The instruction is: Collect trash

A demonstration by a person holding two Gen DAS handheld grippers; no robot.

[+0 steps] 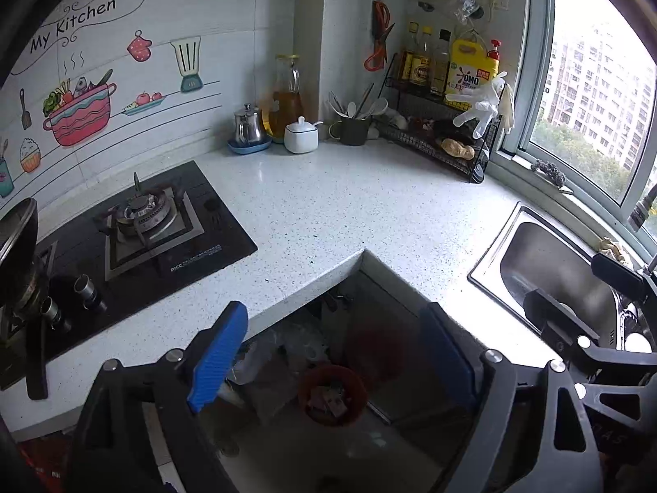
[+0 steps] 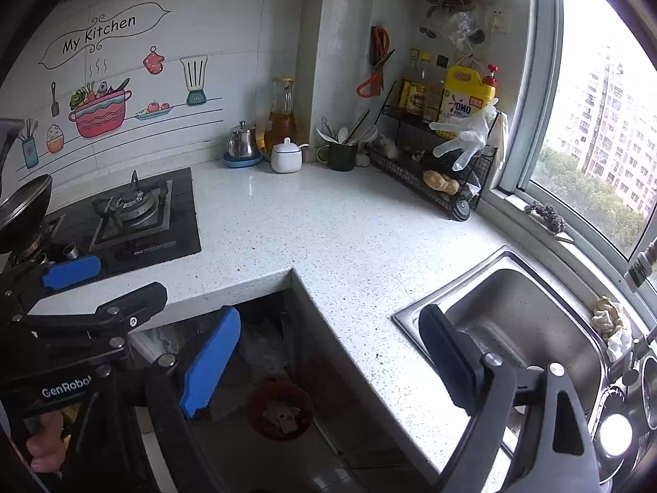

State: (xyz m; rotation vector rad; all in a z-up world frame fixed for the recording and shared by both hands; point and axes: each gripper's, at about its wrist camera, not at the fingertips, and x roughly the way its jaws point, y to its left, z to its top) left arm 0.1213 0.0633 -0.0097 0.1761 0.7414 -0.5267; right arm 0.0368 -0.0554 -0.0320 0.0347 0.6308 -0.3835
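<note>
A red trash bin (image 1: 331,395) with paper scraps in it stands on the floor in the nook below the counter corner; it also shows in the right wrist view (image 2: 281,408). My left gripper (image 1: 332,363) is open and empty, held above the nook over the bin. My right gripper (image 2: 328,359) is open and empty, over the counter edge beside the sink (image 2: 529,308). The left gripper also shows at the left of the right wrist view (image 2: 72,273). The speckled white counter (image 1: 328,205) carries no loose trash that I can see.
A gas hob (image 1: 139,222) and a dark pan (image 1: 16,238) are at the left. A kettle (image 1: 248,125), oil jug (image 1: 285,100), white pot (image 1: 301,135), utensil mug (image 1: 353,127) and wire rack (image 1: 443,123) with bottles and gloves line the back. The sink (image 1: 546,263) lies under the window.
</note>
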